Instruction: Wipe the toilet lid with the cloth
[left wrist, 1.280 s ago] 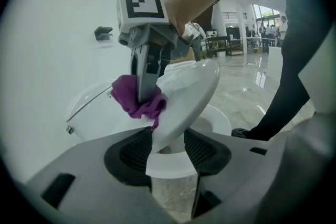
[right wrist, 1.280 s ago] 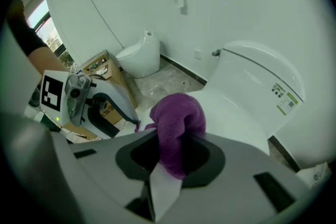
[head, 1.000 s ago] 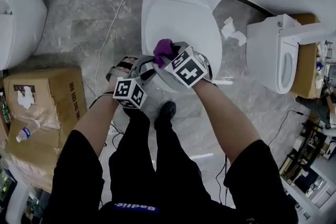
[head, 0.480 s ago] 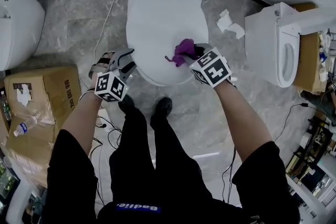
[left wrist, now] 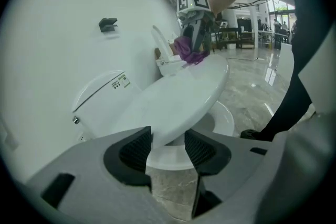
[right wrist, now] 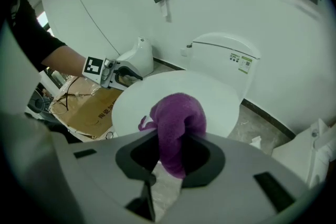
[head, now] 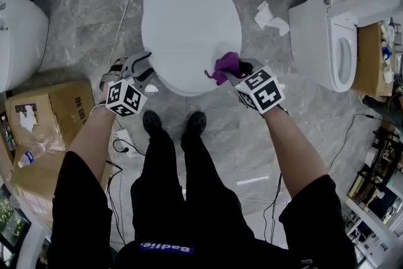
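Cloth, a fuzzy purple wad point(head: 225, 64), is pinched in the right claw point(head: 233, 70) and now rests on the near right edge of the glossy white oval toilet lid point(head: 189, 22), having swept there from the near middle. The left claw point(head: 140, 67) hangs spread just beside the lid's near left rim. The far half probably still needs wiping.

Sanitaryware showroom: several toilets point(head: 189, 16) on a marble floor point(head: 82, 34), a cardboard box point(head: 44, 116).
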Motion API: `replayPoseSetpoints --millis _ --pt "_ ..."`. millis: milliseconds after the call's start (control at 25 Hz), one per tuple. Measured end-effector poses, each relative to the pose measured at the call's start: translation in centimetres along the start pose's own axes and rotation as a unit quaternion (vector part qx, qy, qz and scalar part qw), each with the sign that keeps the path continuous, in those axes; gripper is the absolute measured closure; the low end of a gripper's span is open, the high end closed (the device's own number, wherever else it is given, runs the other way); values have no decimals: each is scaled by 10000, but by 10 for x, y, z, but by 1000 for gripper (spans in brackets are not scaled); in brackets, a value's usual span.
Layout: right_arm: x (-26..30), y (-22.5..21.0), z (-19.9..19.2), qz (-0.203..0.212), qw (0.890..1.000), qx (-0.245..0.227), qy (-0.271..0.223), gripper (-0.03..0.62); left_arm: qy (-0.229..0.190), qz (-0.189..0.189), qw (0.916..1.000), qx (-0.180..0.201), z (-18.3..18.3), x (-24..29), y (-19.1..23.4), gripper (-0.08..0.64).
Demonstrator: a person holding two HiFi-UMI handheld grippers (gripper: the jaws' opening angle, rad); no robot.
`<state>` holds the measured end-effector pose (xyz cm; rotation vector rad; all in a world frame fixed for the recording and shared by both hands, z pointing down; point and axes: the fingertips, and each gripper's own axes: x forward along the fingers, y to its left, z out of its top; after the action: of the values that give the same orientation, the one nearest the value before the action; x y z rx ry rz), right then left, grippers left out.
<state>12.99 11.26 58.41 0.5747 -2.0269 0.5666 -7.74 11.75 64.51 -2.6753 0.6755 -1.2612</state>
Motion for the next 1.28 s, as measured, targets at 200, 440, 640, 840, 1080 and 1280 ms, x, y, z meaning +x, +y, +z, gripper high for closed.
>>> replayPoseSetpoints --millis 200,440,640,840,1080,1280 --pt "9 47 24 125 9998 -90 -91 497 -51 -94 9999 -2 2 1 0 362" --pt "19 107 54 456 9986 -82 -248 497 -107 -159 9998 -51 1 0 1 359" --pt "13 128 60 685 9973 37 -271 497 -31 -280 9996 -101 3 0 1 357" --pt "-11 139 73 963 9916 520 -696 497 -56 -382 9991 -199 9 -2 11 357" --pt "-56 155 88 1012 9846 891 -1116 497 18 -586 9974 -418 23 -10 32 359" --pt "-84 155 92 858 9791 1255 -1351 497 -149 -492 9940 -963 43 -20 67 359"
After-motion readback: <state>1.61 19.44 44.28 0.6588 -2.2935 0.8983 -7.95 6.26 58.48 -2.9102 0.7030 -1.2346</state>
